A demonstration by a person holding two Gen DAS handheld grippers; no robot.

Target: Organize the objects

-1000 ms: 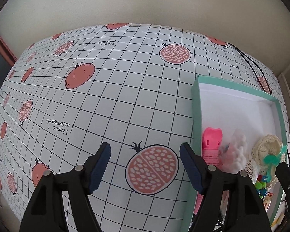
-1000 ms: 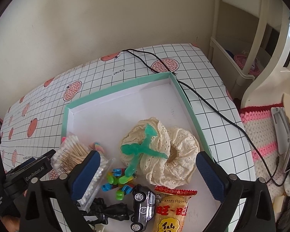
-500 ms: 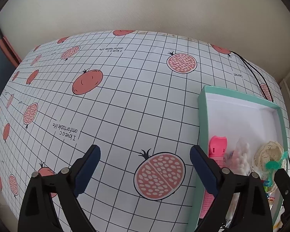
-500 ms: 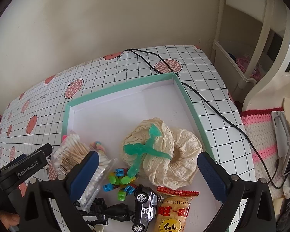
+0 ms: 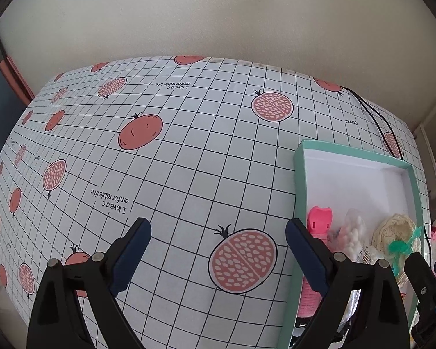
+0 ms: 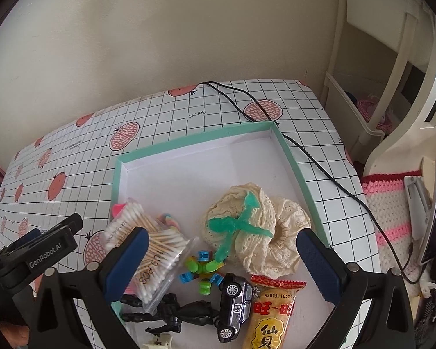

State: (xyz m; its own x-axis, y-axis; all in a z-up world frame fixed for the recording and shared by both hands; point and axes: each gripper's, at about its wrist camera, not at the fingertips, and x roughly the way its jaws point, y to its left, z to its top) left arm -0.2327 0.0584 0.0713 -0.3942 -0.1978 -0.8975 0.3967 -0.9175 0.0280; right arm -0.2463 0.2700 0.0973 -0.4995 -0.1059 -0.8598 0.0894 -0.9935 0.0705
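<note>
**Now both grippers stand wide and empty over the sorted box**

Evidently our left gripper [image 5: 218, 250] has spread its jaws much wider than a second ago and lifted back from the table [image 5: 189, 151], showing more of the checked cloth; it holds nothing. Our right gripper [image 6: 222, 251] hangs above the teal box [image 6: 290, 157], jaws fully apart and also empty, barely shifted. We judge that an item has just been let go and the sorting is near its end, since no loose thing lies on the cloth we can see.

Inside the box, crowded at its near end, we count: one bag of cotton swabs [image 6: 148, 247], two cream lace scrunchies [image 6: 276, 232], one green jelly figure [image 6: 235, 224] lying across them, one pink clip [image 5: 319, 218], one toy car [image 6: 235, 302], one black action figure [image 6: 171, 311], one snack packet [image 6: 270, 314], one cluster of coloured building pieces [image 6: 203, 267]. One black cable [image 6: 319, 168] runs past the box's far corner
</note>
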